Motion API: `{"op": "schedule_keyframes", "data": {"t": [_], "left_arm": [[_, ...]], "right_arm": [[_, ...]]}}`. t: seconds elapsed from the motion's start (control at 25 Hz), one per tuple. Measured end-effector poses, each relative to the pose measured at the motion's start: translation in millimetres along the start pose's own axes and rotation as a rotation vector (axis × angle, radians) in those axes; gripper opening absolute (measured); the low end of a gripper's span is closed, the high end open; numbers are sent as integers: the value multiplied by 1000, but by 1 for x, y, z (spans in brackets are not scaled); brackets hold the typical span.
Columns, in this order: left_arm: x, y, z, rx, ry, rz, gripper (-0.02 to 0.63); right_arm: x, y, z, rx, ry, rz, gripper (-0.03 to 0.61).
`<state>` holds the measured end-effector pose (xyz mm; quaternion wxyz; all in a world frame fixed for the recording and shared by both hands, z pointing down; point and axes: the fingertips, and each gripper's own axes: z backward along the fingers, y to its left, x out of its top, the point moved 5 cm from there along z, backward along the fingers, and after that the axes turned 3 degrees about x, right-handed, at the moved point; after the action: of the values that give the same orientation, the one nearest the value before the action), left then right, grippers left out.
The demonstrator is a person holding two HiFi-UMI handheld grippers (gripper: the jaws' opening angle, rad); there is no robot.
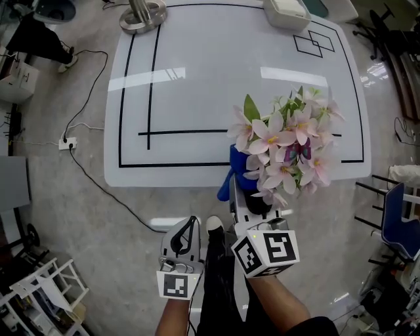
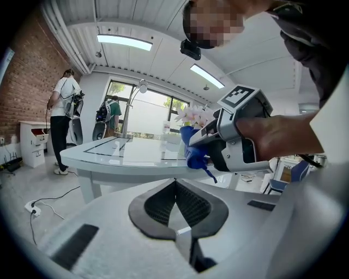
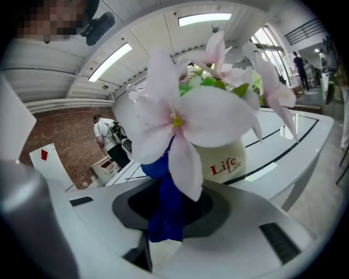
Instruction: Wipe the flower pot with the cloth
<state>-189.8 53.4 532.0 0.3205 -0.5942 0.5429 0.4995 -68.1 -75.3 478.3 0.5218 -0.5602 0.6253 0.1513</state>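
Observation:
A cream flower pot [image 3: 224, 161] with red print stands at the table's near right edge, under pink flowers [image 1: 289, 147] that hide it in the head view. A blue cloth [image 1: 237, 165] is pressed to the pot's left side. My right gripper [image 1: 244, 197] is shut on it, and the cloth [image 3: 166, 210] hangs between the jaws in the right gripper view. My left gripper [image 1: 186, 231] is off the table over the floor, to the left of the right one. Its jaws [image 2: 177, 231] are shut with nothing in them, and its view shows the right gripper [image 2: 234, 139] with the cloth [image 2: 193, 151].
The white table [image 1: 197, 72] has black lines on it. A metal lamp base [image 1: 143, 14] and a white box [image 1: 285, 12] stand at its far edge. On the floor lie a power strip [image 1: 67, 142] and cables. A blue chair [image 1: 403, 216] is at the right. People [image 2: 65, 117] stand far back.

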Motion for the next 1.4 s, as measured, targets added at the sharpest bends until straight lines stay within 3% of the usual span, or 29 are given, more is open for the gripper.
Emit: {"op": "schedule_keyframes", "data": {"t": [0.4,0.68,1.04,1.16,1.4], "left_arm": [[16,-56,-9,-30,-2,-31,6],[63,-112,-15,-63,5,-71,6],[152,-173,-21,-90,56,-99,6],[181,-180,-21,-85,40,-165,6],[244,-183,-17,-80,-2,-163,6]], "right_arm": [[-8,-40,50,-16,53,30,98],[3,-84,119,-14,123,57,98],[83,-107,195,18,15,125,98],[114,-101,210,38,-14,174,98],[160,-81,228,70,-36,229,97]]}}
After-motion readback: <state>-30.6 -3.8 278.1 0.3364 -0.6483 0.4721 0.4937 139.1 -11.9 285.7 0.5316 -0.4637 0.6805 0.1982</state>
